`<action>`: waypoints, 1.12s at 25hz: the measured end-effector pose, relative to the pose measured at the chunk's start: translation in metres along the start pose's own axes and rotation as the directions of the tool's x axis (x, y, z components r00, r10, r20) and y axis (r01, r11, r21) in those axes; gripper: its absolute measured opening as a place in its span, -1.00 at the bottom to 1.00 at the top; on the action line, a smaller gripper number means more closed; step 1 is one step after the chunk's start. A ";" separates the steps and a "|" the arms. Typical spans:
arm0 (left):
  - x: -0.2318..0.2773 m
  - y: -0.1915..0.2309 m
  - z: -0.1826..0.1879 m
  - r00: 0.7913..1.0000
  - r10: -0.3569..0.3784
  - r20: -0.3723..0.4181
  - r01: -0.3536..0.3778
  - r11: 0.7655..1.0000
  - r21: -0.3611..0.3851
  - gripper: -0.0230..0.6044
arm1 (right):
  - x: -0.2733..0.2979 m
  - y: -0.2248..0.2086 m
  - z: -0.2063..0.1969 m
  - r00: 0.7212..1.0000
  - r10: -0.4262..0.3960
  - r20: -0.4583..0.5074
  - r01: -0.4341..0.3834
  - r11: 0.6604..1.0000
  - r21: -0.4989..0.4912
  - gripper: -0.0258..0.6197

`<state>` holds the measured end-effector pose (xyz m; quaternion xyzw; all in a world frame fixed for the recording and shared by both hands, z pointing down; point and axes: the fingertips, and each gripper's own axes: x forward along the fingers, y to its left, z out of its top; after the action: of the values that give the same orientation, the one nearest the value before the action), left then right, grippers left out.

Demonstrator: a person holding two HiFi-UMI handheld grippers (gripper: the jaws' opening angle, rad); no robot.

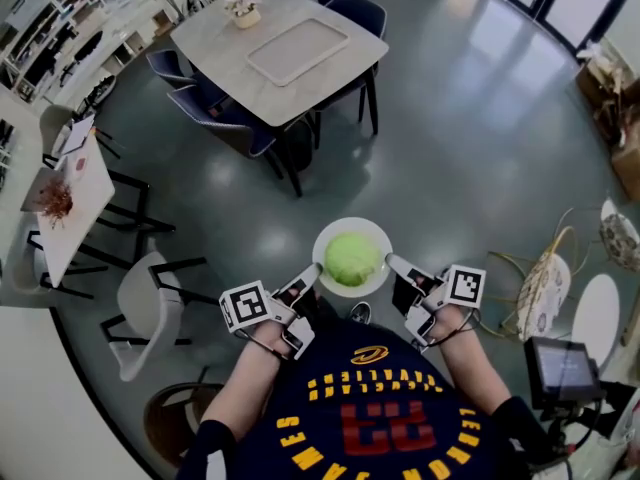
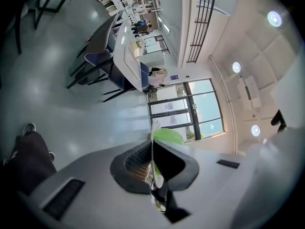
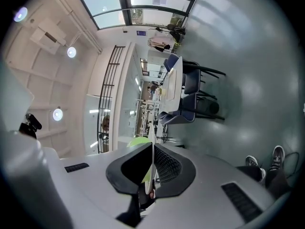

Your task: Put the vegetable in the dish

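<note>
A round green cabbage [image 1: 351, 258] lies in a white dish [image 1: 326, 242] that I carry in the air in front of me. My left gripper [image 1: 310, 277] is shut on the dish's left rim and my right gripper [image 1: 392, 263] is shut on its right rim. In the left gripper view the thin white dish edge [image 2: 153, 149] runs between the dark pads [image 2: 136, 161], with the cabbage [image 2: 167, 136] showing beyond. The right gripper view shows the same: dish edge [image 3: 152, 163] clamped between pads [image 3: 167, 167], green cabbage [image 3: 138, 141] behind.
A pale dining table [image 1: 280, 40] with a tray and dark blue chairs [image 1: 215, 108] stands ahead on the grey floor. A white chair [image 1: 145, 313] and a small table [image 1: 70, 193] are at the left. Wicker items [image 1: 545, 278] sit at the right.
</note>
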<state>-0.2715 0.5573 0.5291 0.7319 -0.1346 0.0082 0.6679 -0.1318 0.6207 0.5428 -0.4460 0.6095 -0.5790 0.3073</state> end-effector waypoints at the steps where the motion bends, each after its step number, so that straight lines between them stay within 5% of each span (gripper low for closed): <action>1: 0.001 0.001 0.000 1.000 -0.002 0.003 0.002 1.000 -0.005 -0.89 | 0.001 0.000 0.001 1.000 0.005 -0.004 -0.005 1.000 0.006 -0.87; 15: 0.050 0.016 0.032 0.999 0.022 -0.049 -0.022 1.000 -0.010 -0.89 | 0.016 -0.025 0.048 0.998 -0.050 0.026 0.049 0.999 0.023 -0.87; 28: 0.130 0.004 0.149 0.995 -0.017 -0.098 0.017 1.000 0.002 -0.89 | 0.097 -0.021 0.152 0.993 -0.084 0.082 0.085 0.996 -0.009 -0.87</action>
<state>-0.1717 0.3865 0.5417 0.7327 -0.0957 0.0386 0.6727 -0.0323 0.4690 0.5554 -0.4965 0.5807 -0.5690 0.3043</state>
